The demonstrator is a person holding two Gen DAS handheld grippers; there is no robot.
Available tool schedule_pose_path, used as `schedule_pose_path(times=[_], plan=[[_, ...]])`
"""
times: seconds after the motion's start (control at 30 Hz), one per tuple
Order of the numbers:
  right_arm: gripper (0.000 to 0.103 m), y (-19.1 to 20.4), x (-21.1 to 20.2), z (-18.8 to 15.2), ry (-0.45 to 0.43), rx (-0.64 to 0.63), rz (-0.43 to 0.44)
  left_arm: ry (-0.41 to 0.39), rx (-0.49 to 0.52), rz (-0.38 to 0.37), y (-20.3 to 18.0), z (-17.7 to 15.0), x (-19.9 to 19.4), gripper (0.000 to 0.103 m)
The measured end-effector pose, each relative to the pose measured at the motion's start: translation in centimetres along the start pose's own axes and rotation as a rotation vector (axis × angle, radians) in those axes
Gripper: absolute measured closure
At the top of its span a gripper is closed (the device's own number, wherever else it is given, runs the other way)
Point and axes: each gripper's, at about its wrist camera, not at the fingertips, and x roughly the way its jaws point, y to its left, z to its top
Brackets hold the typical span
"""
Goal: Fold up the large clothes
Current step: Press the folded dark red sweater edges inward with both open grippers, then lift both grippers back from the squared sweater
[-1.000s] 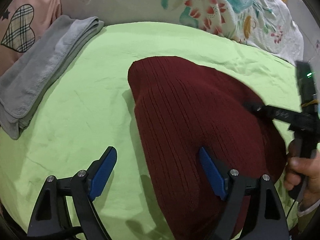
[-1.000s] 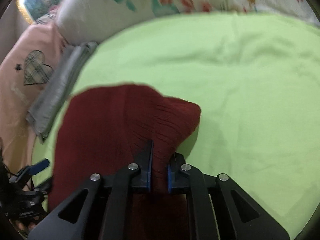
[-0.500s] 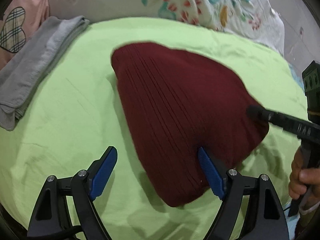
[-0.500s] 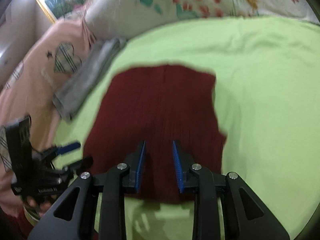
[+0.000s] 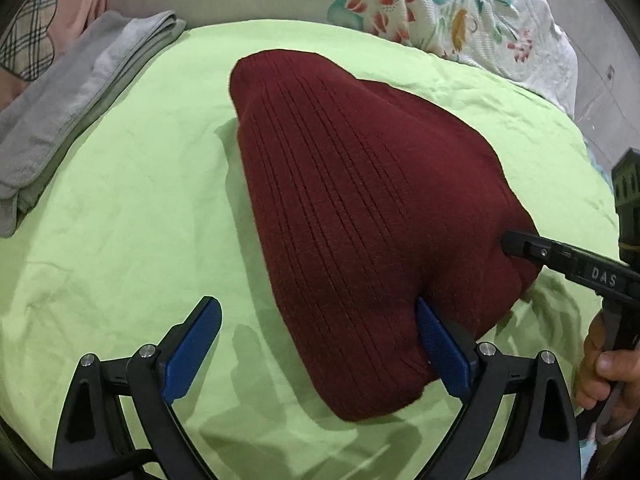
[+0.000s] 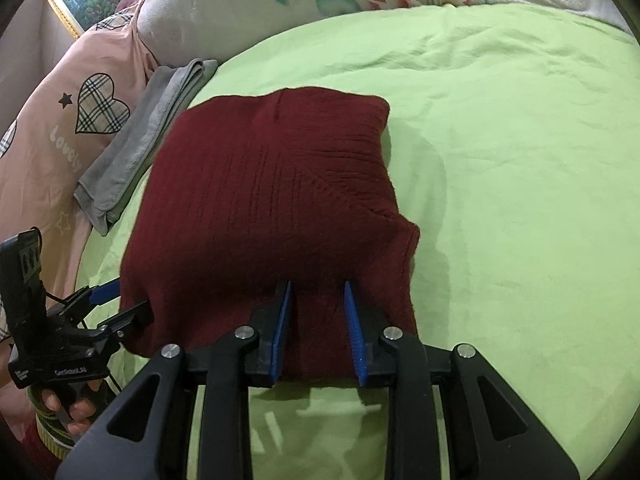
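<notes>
A dark red ribbed sweater (image 5: pixel 360 208) (image 6: pixel 272 200) lies folded on the green bed sheet (image 5: pixel 120 220). My left gripper (image 5: pixel 316 304) hovers at its near corner with the jaws opening wide. That corner lies between the pads, and the right pad touches the sweater's edge without any pinch. My right gripper (image 6: pixel 316 286) stands over the sweater's near edge, slightly open, with fabric lying loose between its blue pads. Each view shows the other gripper at the sweater's side: the right gripper (image 5: pixel 510 242) and the left gripper (image 6: pixel 124 302), each held by a hand.
A folded grey towel (image 5: pixel 60 112) (image 6: pixel 140 140) lies left of the sweater. Behind it are a pink pillow with a plaid heart (image 6: pixel 100 108) and a floral quilt (image 5: pixel 400 0). Bare green sheet (image 6: pixel 500 160) stretches to the right.
The right gripper has let go of the sweater fold it pinched and drawn back to the near edge. The sweater now lies flat and folded. The left jaws have widened.
</notes>
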Motion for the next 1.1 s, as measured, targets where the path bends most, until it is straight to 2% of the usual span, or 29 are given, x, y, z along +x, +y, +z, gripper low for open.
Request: schedule_pose_path(times=[0.1, 0.17, 0.3, 0.37, 0.47, 0.6, 0.77, 0.93, 1.1], plan=[[0.07, 0.2, -1.3, -0.3, -0.014, -0.011, 0.001, -0.028, -0.009, 0.012, 0.4, -0.2, -1.9, 0.006], [0.057, 0.5, -2.1, -0.6, -0.024, -0.009, 0.008, -0.037, -0.005, 0.04, 0.3, -0.5, -2.9, 0.006], [0.051, 1.3, -3.6, -1.9, -0.031, -0.026, 0.016, -0.062, -0.01, 0.081, 0.4, -2.2, -5.1, 0.006], [0.034, 1.7, -4.1, -2.9, -0.028, -0.044, 0.008, -0.065, -0.005, 0.11, 0.4, -3.4, -5.9, 0.006], [0.025, 2.6, -5.1, -4.5, -0.028, -0.098, -0.014, -0.059, 0.015, 0.148, 0.4, -5.3, -6.5, 0.006], [0.024, 3.0, -5.8, -6.2, -0.021, -0.156, -0.07, -0.034, 0.023, 0.164, 0.2, -7.5, -6.6, 0.006], [0.023, 2.2, -6.1, -8.0, 0.011, -0.155, -0.078, -0.046, 0.026, 0.222, -0.2, -8.9, -6.5, 0.007], [0.023, 2.2, -6.7, -8.6, 0.007, -0.157, -0.083, -0.06, 0.08, 0.197, -1.0, -8.4, -7.8, 0.007], [0.022, 2.9, -7.9, -8.0, -0.012, -0.176, -0.084, -0.088, 0.088, 0.177, -1.3, -7.1, -9.9, 0.007]])
